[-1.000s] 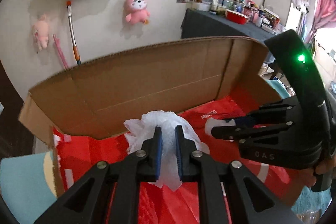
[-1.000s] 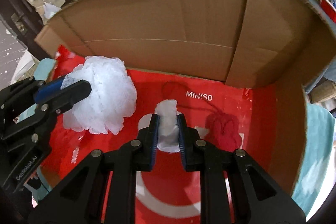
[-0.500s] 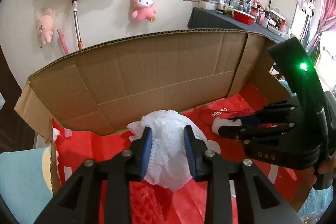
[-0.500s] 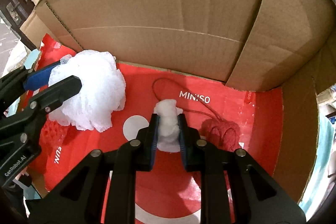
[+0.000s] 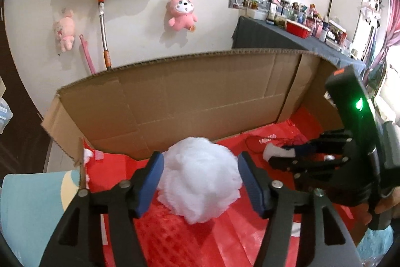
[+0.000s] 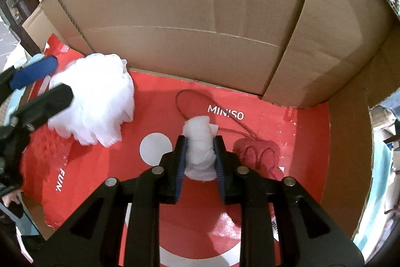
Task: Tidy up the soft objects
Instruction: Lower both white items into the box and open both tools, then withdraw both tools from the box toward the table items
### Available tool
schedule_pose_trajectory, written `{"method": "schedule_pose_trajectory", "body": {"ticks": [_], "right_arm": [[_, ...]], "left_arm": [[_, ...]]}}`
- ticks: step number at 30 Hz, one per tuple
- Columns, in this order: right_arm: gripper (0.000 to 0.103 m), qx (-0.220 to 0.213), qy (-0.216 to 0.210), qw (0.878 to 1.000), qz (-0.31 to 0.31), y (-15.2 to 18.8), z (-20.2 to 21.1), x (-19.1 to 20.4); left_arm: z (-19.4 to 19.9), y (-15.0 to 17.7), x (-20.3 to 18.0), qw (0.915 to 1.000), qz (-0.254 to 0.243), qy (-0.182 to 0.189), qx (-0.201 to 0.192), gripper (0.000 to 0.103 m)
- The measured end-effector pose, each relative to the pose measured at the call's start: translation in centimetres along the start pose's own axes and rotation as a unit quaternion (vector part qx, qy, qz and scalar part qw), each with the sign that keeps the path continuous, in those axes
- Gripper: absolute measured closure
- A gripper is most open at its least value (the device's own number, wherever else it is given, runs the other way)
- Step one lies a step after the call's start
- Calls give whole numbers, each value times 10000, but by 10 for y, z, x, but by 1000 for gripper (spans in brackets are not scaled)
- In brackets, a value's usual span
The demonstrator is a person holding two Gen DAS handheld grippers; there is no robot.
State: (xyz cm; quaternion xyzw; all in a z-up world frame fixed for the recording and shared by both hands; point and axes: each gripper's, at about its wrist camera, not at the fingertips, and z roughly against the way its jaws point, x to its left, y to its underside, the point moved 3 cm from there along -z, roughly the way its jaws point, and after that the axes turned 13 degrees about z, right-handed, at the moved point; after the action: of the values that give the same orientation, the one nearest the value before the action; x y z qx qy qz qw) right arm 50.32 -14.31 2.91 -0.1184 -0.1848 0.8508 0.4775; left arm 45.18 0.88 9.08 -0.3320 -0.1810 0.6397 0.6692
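Inside the cardboard box (image 6: pixel 175 16) on a red bag (image 6: pixel 100 179): white mesh puff (image 5: pixel 200 177) mid-frame between left gripper (image 5: pixel 200 167) fingers just opened apart, small white wad (image 6: pixel 200 149) centre-frame clamped by right gripper (image 6: pixel 200 154) fingers.

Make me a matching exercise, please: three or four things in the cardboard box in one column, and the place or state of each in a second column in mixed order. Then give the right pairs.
Things:
1. white mesh bath pouf
2. small white soft wad
3. dark red soft bundle
4. red Miniso bag

Places or states:
A. lies flat and lines the box floor
B. pressed between the right gripper pads
C. lies free, just right of the right gripper
D. between the open left gripper jaws, which have just been opening

Pairs: 1-D, 2-B, 3-C, 4-A
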Motion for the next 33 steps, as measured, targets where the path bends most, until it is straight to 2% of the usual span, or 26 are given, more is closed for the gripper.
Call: {"method": "schedule_pose_trajectory", "body": {"ticks": [3, 5, 6, 8, 13, 17, 22, 28, 33], "right_arm": [[74, -10, 83, 10000, -3, -2, -3, 8], [53, -57, 94, 9999, -7, -1, -1, 14], [36, -115, 173, 9998, 12, -1, 1, 16], [35, -196, 309, 9993, 36, 1, 8, 20], [35, -357, 336, 9988, -39, 7, 38, 29], [35, -634, 385, 9971, -153, 20, 83, 38], [29, -1072, 558, 9925, -197, 28, 141, 48], [23, -1614, 728, 9837, -316, 60, 210, 59], [23, -2041, 822, 9746, -416, 93, 256, 75]], "left_arm": [[10, -2, 0, 9999, 58, 30, -90, 30], [16, -2, -1, 9999, 74, 44, -124, 30], [20, -2, -1, 9999, 87, 48, -142, 29], [30, -2, -1, 9997, 117, 63, -211, 25], [61, -2, -1, 9988, 242, 63, -429, 19], [91, 4, -2, 9974, 354, 81, -624, 9], [137, 19, -12, 9950, 363, 124, -920, 0], [192, 44, -26, 9904, 246, 70, -1361, 0], [231, 67, -28, 9863, 456, 154, -1580, 0]]}}
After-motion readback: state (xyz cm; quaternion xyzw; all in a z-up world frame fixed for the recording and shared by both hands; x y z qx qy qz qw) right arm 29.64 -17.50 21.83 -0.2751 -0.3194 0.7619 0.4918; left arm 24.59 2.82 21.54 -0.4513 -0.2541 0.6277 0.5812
